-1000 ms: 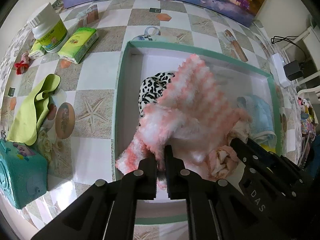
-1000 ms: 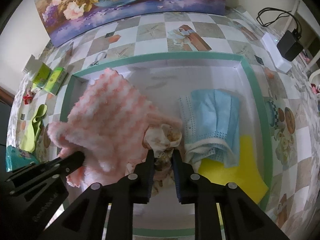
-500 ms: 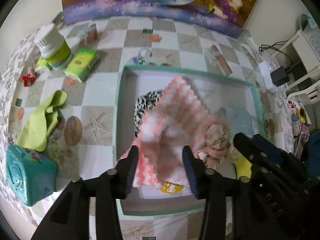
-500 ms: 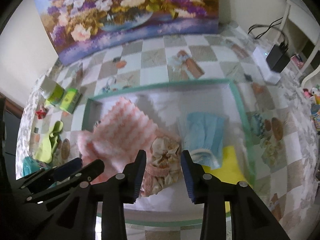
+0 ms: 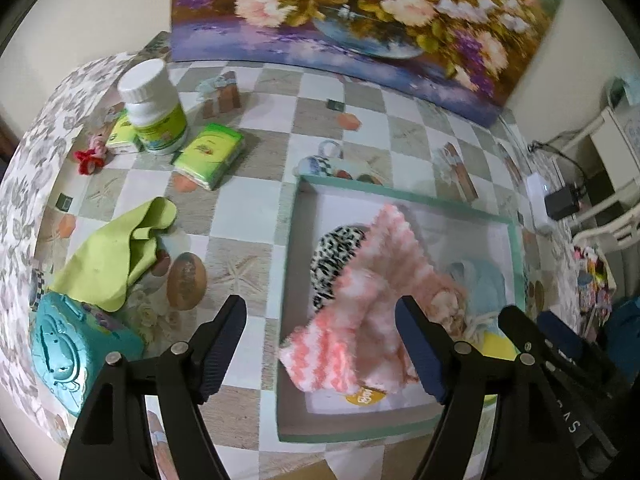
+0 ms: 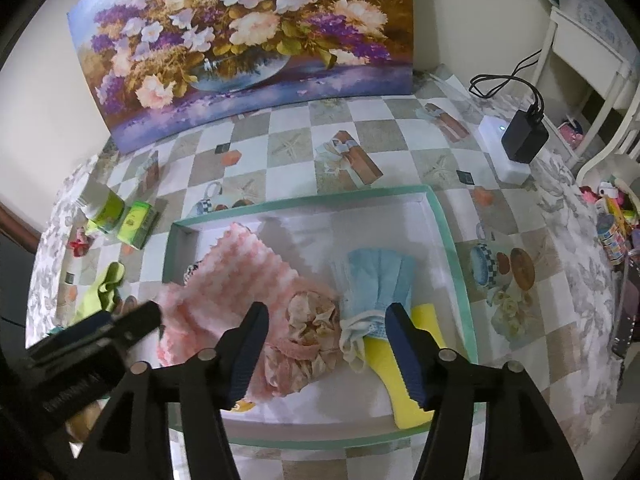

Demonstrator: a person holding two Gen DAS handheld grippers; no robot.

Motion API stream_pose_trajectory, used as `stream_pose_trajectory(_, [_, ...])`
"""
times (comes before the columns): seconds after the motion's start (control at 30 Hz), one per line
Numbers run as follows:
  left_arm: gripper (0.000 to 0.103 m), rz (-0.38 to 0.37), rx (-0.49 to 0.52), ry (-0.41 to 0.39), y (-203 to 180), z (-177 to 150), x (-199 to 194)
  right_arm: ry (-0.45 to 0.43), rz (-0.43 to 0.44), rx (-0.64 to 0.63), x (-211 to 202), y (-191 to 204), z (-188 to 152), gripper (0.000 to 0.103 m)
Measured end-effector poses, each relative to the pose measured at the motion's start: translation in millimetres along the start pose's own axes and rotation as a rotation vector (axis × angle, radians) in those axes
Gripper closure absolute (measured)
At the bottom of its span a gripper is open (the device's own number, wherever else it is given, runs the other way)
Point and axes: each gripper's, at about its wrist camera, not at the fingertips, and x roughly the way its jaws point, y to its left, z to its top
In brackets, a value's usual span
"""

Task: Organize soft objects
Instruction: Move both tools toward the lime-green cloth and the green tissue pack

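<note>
A teal-rimmed tray (image 5: 291, 280) holds a fluffy pink-and-white cloth (image 5: 372, 292), a leopard-print cloth (image 5: 336, 252), a frilly beige-pink cloth (image 6: 310, 330), a pale blue face mask (image 6: 380, 276) and a yellow cloth (image 6: 400, 376). My left gripper (image 5: 320, 340) hovers above the tray's left side with its jaws opening. The pink cloth lies loose below it, one corner over the rim. Above the frilly cloth, my right gripper (image 6: 328, 344) has its jaws opening and nothing pressed between its pads.
Left of the tray lie a lime-green cloth (image 5: 112, 256), a teal box (image 5: 68, 352), a white-capped bottle (image 5: 154, 108), green tissue packs (image 5: 210, 154) and a red hair tie (image 5: 88, 158). A flower painting (image 6: 240, 48) leans on the back wall. A charger (image 6: 524, 136) sits at the right.
Both grippers have gone from shut to open and risen above the tray. The pink-and-white cloth and the frilly cloth were let go and now lie in the tray.
</note>
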Motion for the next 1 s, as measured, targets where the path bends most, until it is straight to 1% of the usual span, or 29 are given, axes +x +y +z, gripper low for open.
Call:
stream_pose_trajectory(0.1, [0.024,-0.006,-0.030,-0.044,11,4,-6,-0.004,-0.013,0.006,1,-1,0,0.023])
stream_pose_trajectory(0.13, [0.013,-0.006,-0.041,-0.055,15,6,-8,-0.009,-0.015,0.013,0,-2,0,0.014])
stream_pose_trajectory(0.17, [0.006,-0.008,-0.057,-0.067,20,8,-10,-0.015,-0.018,0.021,0,-4,0,0.002])
stream_pose_trajectory(0.2, [0.001,-0.010,-0.070,-0.073,24,10,-11,-0.020,-0.020,0.027,-1,-5,1,0.000])
stream_pose_trajectory(0.27, [0.001,-0.013,-0.099,-0.083,33,13,-15,-0.027,-0.019,0.031,-2,-6,1,0.000])
stream_pose_trajectory(0.37, [0.001,0.014,-0.132,-0.096,48,16,-20,-0.029,-0.022,0.031,-3,-6,1,0.000])
stream_pose_trajectory(0.5, [0.001,0.069,-0.180,-0.146,74,21,-31,-0.025,-0.027,0.021,-3,-3,1,0.000])
stream_pose_trajectory(0.6, [0.001,0.104,-0.235,-0.193,99,24,-44,-0.022,-0.033,0.015,-2,-1,0,0.000])
stream_pose_trajectory(0.73, [0.001,0.185,-0.305,-0.241,135,24,-61,-0.013,-0.038,0.009,0,1,-1,0.000])
stream_pose_trajectory(0.83, [0.001,0.227,-0.354,-0.245,161,22,-66,-0.002,-0.047,-0.001,3,4,-3,0.000])
stream_pose_trajectory(0.93, [0.001,0.244,-0.415,-0.221,190,19,-64,0.005,-0.052,-0.018,5,10,-5,0.000])
stream_pose_trajectory(1.0, [0.001,0.272,-0.452,-0.212,207,16,-63,0.010,-0.053,-0.030,7,16,-6,0.000])
